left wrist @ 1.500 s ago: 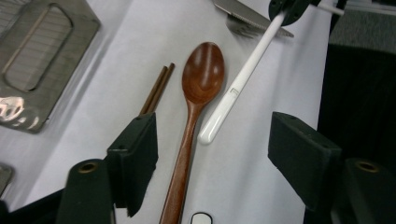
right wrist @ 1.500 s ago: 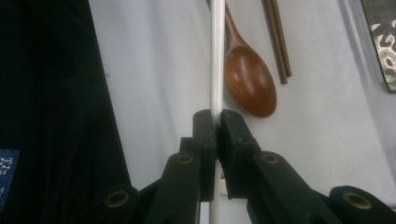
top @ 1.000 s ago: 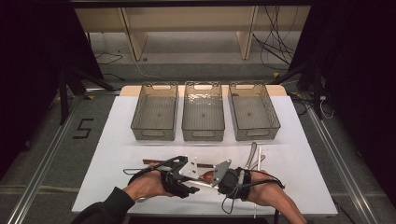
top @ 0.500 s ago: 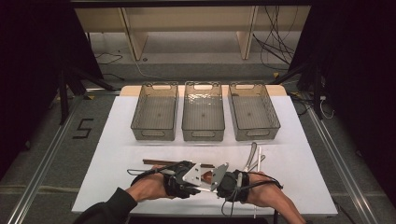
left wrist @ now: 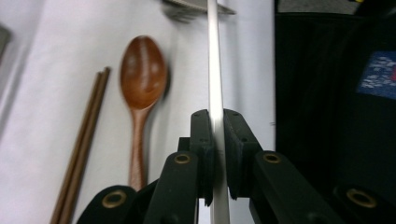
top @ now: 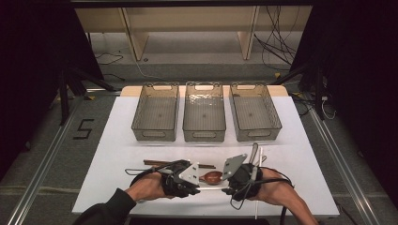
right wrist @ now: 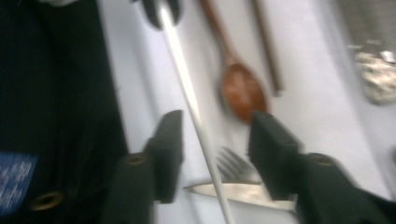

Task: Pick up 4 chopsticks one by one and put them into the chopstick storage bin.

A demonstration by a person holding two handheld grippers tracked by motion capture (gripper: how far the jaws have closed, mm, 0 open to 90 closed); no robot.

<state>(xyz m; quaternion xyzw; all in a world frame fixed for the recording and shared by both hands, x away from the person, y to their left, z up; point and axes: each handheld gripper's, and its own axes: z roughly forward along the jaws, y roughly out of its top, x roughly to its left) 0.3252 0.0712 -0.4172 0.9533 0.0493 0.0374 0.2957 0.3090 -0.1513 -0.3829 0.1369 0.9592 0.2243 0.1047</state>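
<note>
A thin silver chopstick (left wrist: pixel 214 70) lies level between my two grippers near the table's front edge. My left gripper (left wrist: pixel 214 116) has just closed and is shut on one end of it. My right gripper (right wrist: pixel 215 121) has just been opening; the chopstick (right wrist: pixel 187 102) runs between its spread jaws, close to the left one, with no pad pressing on it. In the high view the left gripper (top: pixel 193 180) and right gripper (top: pixel 231 180) face each other, with a wooden spoon (top: pixel 212 177) on the table between them.
Three clear bins (top: pixel 204 112) stand in a row at the back of the white table (top: pixel 117 154). Brown chopsticks (top: pixel 159 163) lie beside the spoon. A fork (right wrist: pixel 233 165) and a knife (right wrist: pixel 233 192) lie under my right gripper. A white stick (top: pixel 257 197) lies at the right.
The right gripper's jaws have spread and let go of the silver chopstick, and that hand has risen a little. The left gripper's jaws have closed on the chopstick.
</note>
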